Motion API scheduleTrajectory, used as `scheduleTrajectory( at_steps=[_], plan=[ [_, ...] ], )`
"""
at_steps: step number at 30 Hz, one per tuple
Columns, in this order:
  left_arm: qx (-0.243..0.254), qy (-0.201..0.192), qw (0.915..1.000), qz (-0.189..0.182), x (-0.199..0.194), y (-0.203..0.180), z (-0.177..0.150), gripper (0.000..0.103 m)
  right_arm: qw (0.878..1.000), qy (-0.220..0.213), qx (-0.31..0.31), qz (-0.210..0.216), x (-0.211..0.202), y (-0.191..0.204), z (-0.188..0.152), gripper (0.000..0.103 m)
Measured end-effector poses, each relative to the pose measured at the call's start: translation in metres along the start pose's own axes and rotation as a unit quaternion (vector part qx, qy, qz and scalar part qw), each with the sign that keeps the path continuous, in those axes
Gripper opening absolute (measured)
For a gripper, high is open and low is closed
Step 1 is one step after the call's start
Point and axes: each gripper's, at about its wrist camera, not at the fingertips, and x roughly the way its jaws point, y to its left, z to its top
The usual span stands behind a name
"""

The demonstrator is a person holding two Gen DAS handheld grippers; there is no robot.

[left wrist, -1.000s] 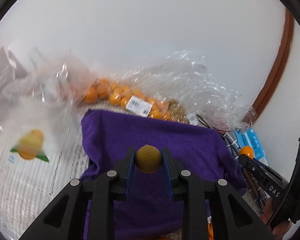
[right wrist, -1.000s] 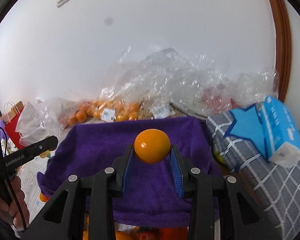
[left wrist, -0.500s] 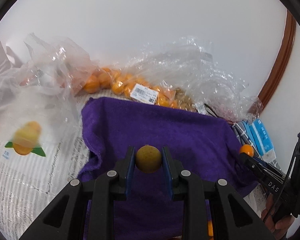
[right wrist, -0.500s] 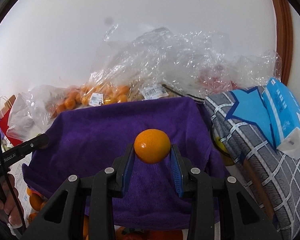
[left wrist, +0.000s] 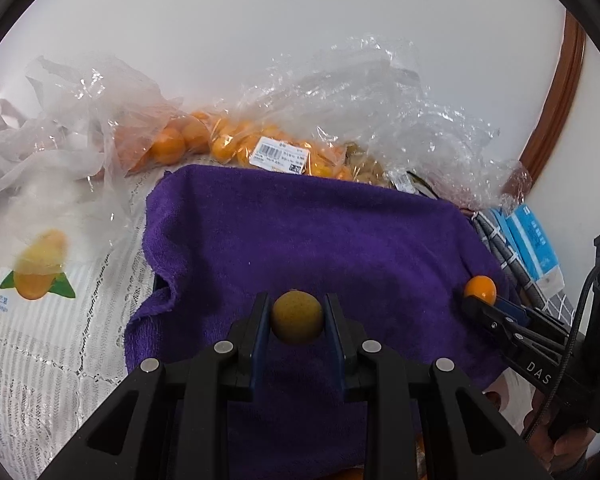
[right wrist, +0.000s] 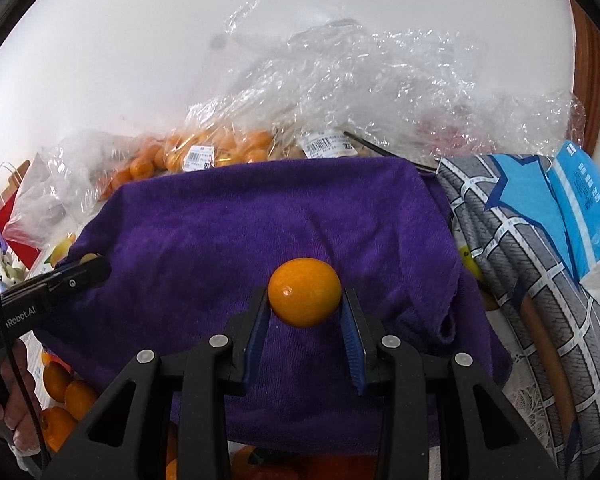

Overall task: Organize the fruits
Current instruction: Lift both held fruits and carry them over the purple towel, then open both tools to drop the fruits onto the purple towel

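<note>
My left gripper (left wrist: 297, 312) is shut on a small brownish-yellow round fruit (left wrist: 297, 317), held above a purple towel (left wrist: 300, 236). My right gripper (right wrist: 305, 300) is shut on a bright orange citrus fruit (right wrist: 305, 297) over the same purple towel (right wrist: 260, 216). The left wrist view also catches the right gripper (left wrist: 485, 296) at the towel's right edge with the orange (left wrist: 480, 289) in it. In the right wrist view the left gripper (right wrist: 88, 266) reaches in from the left.
Clear plastic bags of small oranges (left wrist: 236, 146) and crumpled wrap (right wrist: 360, 92) lie behind the towel against a white wall. A grey checked cloth (right wrist: 512, 264) and a blue tissue pack (right wrist: 580, 196) sit at the right. Loose oranges (right wrist: 62, 390) lie low left. A lace tablecloth (left wrist: 40, 344) covers the left.
Both grippers have come down toward the purple towel, which now fills more of each view. Each still holds its fruit.
</note>
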Motion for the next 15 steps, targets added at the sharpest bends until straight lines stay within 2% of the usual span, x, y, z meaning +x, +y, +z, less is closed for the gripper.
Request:
scheduleTrajectory(
  at_steps=[4, 15],
  plan=[
    [0.007, 0.017, 0.9998, 0.002, 0.0058, -0.0011, -0.0022, 0.025, 1.0, 0.012, -0.001, -0.005, 0.0045, -0.0003, -0.003, 0.036],
    [0.018, 0.025, 0.9994, 0.014, 0.0076, -0.003, -0.0029, 0.025, 1.0, 0.024, -0.001, -0.011, 0.0093, -0.001, -0.0055, 0.036]
  ],
)
